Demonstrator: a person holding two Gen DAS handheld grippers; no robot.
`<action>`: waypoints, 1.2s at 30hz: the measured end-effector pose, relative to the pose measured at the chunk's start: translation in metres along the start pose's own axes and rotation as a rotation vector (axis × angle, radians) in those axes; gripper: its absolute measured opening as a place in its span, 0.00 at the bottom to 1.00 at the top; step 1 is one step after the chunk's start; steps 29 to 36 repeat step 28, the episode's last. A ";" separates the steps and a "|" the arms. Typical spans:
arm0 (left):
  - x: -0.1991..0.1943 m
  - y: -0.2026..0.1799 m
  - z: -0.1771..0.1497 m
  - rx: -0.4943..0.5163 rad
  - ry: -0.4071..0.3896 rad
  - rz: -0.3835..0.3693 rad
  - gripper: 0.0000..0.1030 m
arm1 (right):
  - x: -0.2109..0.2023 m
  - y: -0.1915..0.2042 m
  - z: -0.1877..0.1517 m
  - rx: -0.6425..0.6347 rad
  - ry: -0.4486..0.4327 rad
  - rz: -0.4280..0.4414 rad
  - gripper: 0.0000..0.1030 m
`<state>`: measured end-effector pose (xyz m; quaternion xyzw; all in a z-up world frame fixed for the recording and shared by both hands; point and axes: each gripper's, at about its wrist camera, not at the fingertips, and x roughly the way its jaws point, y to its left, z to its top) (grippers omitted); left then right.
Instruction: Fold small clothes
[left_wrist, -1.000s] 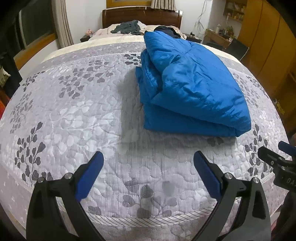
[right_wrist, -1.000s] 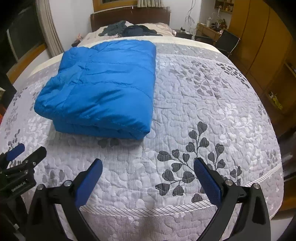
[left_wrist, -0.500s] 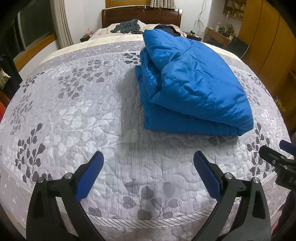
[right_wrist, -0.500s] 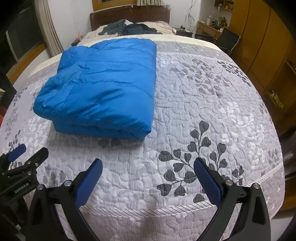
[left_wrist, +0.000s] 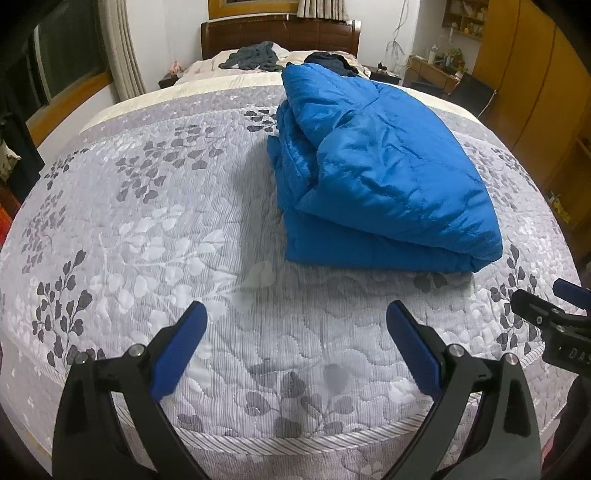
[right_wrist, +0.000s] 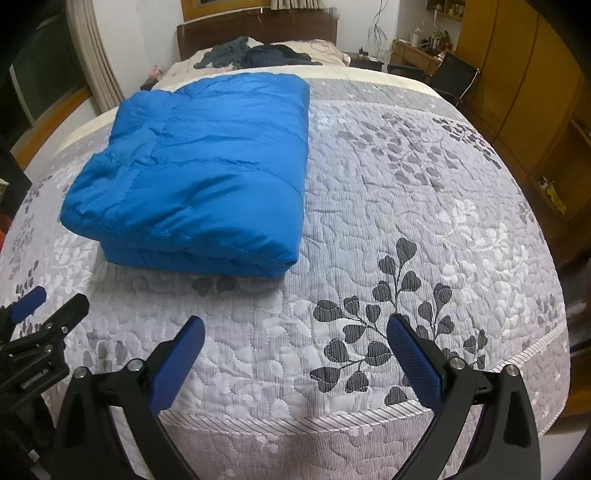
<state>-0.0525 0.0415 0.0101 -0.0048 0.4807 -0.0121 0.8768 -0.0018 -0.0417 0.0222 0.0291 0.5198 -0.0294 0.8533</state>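
A blue puffy jacket lies folded into a thick rectangle on the bed's grey leaf-patterned quilt. In the right wrist view the same jacket sits at the left, its folded edge facing me. My left gripper hovers open over the quilt near the foot of the bed, short of the jacket and holding nothing. My right gripper is open too, empty, to the right of the jacket's near corner. Each gripper shows at the edge of the other's view.
Dark clothes lie heaped by the wooden headboard. A curtained window is on the left. Wooden wardrobes and a desk with a chair stand on the right. The quilt's striped hem runs below the fingers.
Both views have shifted only slightly; the jacket sits a little farther up in the frames. Both grippers stay open and empty.
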 end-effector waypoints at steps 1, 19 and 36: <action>0.000 0.000 0.000 0.001 0.001 0.000 0.94 | 0.001 0.000 0.000 -0.001 0.000 -0.001 0.96; 0.000 0.000 0.000 -0.002 0.004 -0.002 0.94 | -0.002 0.001 0.003 -0.003 -0.026 -0.004 0.96; 0.001 0.002 0.000 -0.006 0.001 -0.006 0.94 | 0.001 0.000 0.003 0.006 -0.007 0.011 0.96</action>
